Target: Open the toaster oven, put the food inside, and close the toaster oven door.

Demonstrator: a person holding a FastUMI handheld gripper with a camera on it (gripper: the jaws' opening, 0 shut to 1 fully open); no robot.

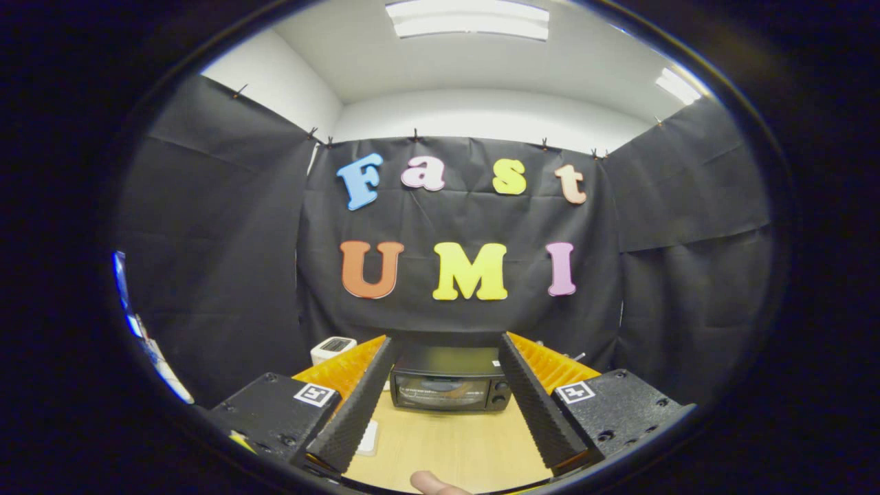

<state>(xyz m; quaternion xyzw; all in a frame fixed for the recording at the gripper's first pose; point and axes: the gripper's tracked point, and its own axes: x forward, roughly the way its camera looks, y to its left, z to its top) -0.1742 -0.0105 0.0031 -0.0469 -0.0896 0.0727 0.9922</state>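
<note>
A small black toaster oven (448,387) stands at the far end of a light wooden table (454,443), its glass door shut and its knobs on its right side. My gripper (450,342) is open, held well short of the oven, and the oven shows in the wide gap between the two fingers. Nothing is between the fingers. A pale rounded piece, seemingly the food (436,485), lies on the table close below the gripper; only its top shows.
A small white device (332,348) sits on the table left of the oven, partly behind the left finger. A flat white thing (368,437) lies on the table by the left finger. Black cloth walls close in the table on three sides.
</note>
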